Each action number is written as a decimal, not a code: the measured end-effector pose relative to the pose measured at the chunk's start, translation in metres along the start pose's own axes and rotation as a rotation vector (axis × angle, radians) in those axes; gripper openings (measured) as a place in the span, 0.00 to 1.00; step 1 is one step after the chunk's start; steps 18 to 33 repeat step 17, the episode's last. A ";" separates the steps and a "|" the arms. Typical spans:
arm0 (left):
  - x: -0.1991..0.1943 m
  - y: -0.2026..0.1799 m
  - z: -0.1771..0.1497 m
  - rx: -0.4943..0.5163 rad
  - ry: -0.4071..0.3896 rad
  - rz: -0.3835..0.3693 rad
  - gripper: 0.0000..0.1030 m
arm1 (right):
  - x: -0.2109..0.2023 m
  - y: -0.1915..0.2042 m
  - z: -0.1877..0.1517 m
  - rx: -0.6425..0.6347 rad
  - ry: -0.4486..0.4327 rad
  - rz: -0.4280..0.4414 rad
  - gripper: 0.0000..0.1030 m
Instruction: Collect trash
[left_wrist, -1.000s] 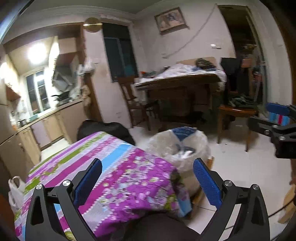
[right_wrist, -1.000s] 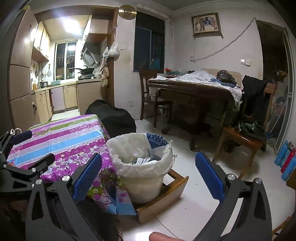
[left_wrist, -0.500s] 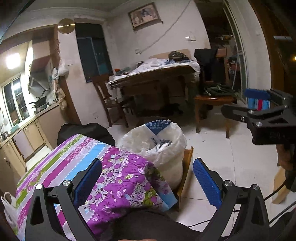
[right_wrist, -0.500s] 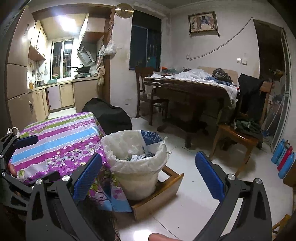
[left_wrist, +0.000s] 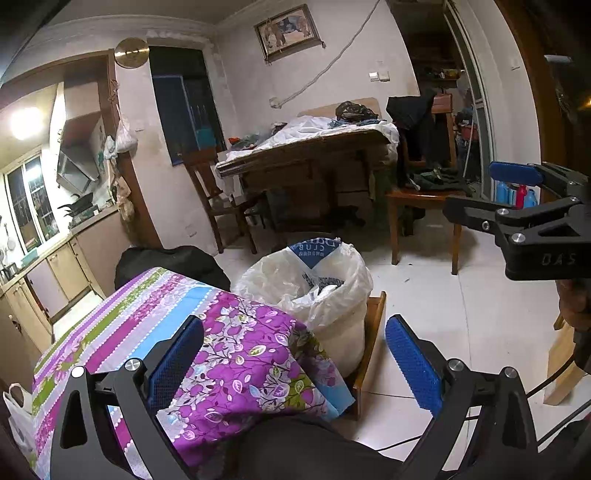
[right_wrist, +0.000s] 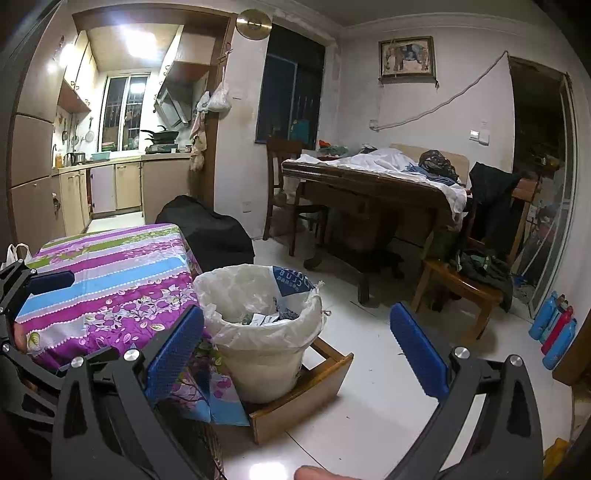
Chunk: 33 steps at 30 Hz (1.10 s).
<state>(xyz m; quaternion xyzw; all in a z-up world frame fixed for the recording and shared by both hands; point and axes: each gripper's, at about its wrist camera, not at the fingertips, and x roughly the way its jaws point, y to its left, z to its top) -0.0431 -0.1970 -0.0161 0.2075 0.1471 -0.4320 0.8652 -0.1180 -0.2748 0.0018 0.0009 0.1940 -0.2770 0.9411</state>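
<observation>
The left gripper (left_wrist: 295, 363) has its 2 blue-padded jaws spread wide, and nothing is between them. Below and between these jaws lies the corner of a table covered with a purple flowered and striped cloth (left_wrist: 155, 317). Just beyond this corner, a little toward the right jaw, stands the white round trash bin lined with a thin clear plastic bag (left_wrist: 325, 295). The bin sits inside a low open wooden box (left_wrist: 371, 332) on the white tiled floor (left_wrist: 461, 314).

The right gripper (right_wrist: 297, 349) also has its jaws spread wide and holds nothing. In the right wrist view the same bin (right_wrist: 262, 332) is between the jaws, nearer to the left one, and some paper and dark scraps (right_wrist: 264, 317) are visible in the bag. The cloth-covered table (right_wrist: 110, 273) is beyond the left jaw.

Far ahead of both pairs of jaws is a dark wooden table piled with white cloth (right_wrist: 373, 177), with a wooden chair (right_wrist: 465, 284) beside it.
</observation>
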 end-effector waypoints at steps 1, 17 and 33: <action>-0.002 0.000 0.000 -0.004 -0.012 0.018 0.95 | 0.000 0.000 0.000 0.001 0.002 0.002 0.95; -0.003 0.015 -0.003 -0.069 0.011 0.099 0.93 | 0.006 0.007 0.000 -0.009 0.015 0.014 0.95; -0.003 0.015 -0.003 -0.069 0.011 0.099 0.93 | 0.006 0.007 0.000 -0.009 0.015 0.014 0.95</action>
